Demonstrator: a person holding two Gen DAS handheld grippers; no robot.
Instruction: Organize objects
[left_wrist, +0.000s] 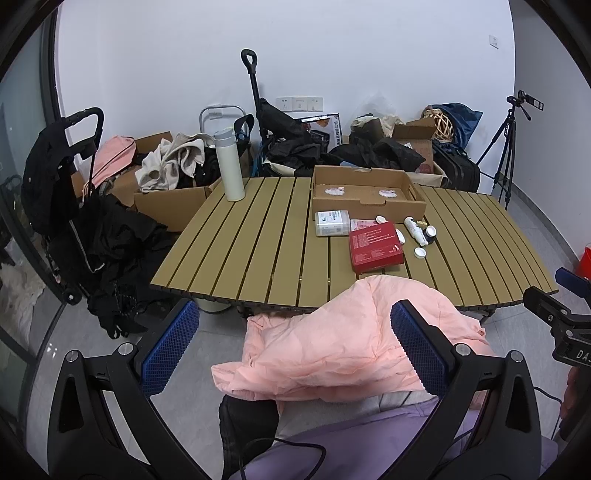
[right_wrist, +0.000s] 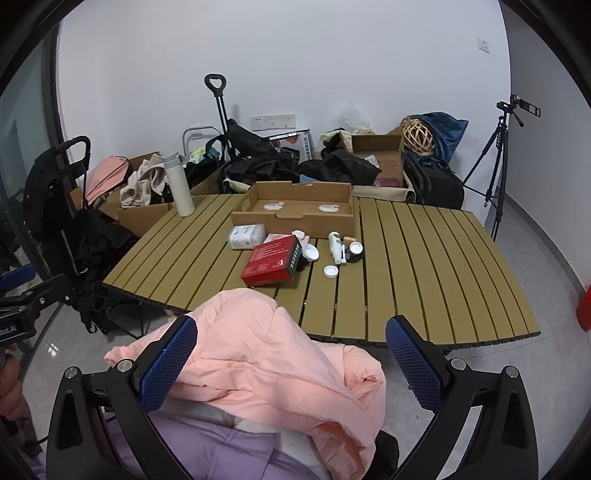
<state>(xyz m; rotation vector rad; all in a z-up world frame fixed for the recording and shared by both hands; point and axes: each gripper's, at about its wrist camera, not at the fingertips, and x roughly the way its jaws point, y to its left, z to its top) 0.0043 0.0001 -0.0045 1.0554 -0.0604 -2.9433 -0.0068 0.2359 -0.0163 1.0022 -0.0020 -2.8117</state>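
Note:
On the slatted table (left_wrist: 258, 243) (right_wrist: 424, 266) lie a red box (left_wrist: 375, 245) (right_wrist: 275, 262), a white packet (left_wrist: 331, 222) (right_wrist: 246, 236), a white bottle on its side (left_wrist: 413, 229) (right_wrist: 336, 245), a dark jar (left_wrist: 429, 233) (right_wrist: 355, 251) and loose white lids (left_wrist: 420, 252) (right_wrist: 330, 271). An open cardboard tray (left_wrist: 365, 192) (right_wrist: 299, 210) sits behind them. A white thermos (left_wrist: 229, 164) (right_wrist: 179, 184) stands at the far left. My left gripper (left_wrist: 293, 350) and right gripper (right_wrist: 291, 362) are open, held short of the table over a pink jacket (left_wrist: 332, 343) (right_wrist: 273, 365).
Cardboard boxes (left_wrist: 173, 206), clothes, black bags and a folded cart (left_wrist: 62, 184) crowd the floor behind and left of the table. A tripod (left_wrist: 506, 147) (right_wrist: 495, 166) stands at the right wall. A purple garment (left_wrist: 369, 443) lies below the jacket.

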